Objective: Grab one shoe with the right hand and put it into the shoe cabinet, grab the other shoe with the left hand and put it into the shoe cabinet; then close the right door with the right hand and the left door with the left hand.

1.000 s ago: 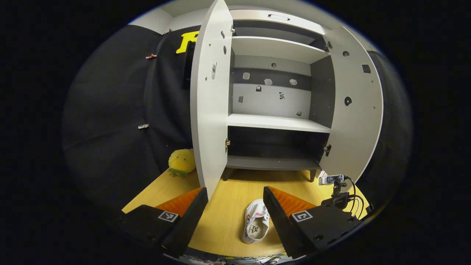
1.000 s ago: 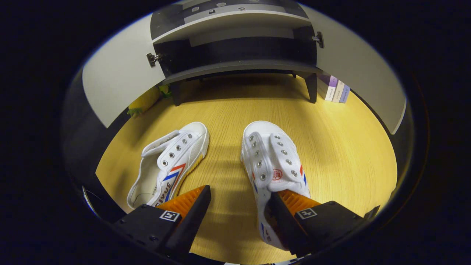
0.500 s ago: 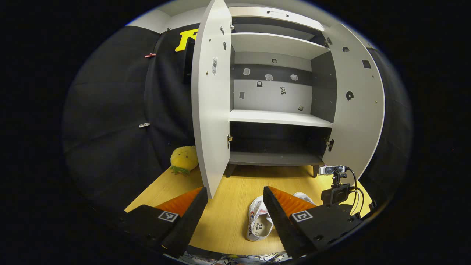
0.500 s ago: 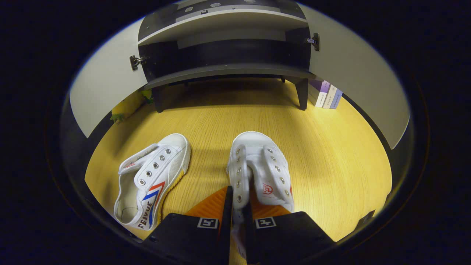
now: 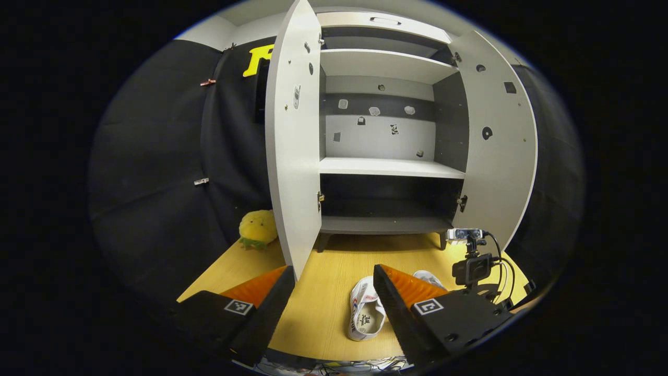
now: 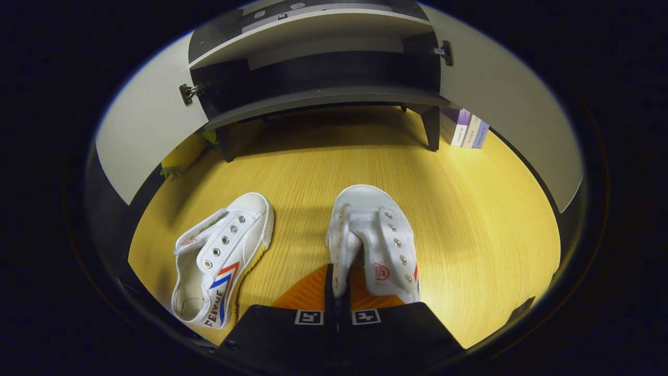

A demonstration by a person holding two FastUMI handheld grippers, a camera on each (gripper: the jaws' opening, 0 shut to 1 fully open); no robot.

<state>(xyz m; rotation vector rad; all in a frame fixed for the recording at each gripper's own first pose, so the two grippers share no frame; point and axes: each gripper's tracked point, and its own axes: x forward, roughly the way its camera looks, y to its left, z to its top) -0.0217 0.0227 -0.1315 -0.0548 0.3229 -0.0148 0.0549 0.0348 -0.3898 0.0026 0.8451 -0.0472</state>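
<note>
Looking over the yellow wood-grain floor (image 6: 459,209), I see the open grey shoe cabinet (image 5: 386,167); my right gripper (image 6: 338,282) pinches one white canvas shoe (image 6: 376,230), my left gripper (image 5: 334,292) spread wide.

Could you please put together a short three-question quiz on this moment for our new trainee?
1. True or false: both doors of the shoe cabinet are open.
2. What do the right tongs grip? A) the yellow plush toy B) the side flap of the right shoe C) a book
3. Fill in: the left tongs are ____ and hold nothing.

Key: 1 true. 2 B; the other shoe lies free on the floor. 3 open.
</note>
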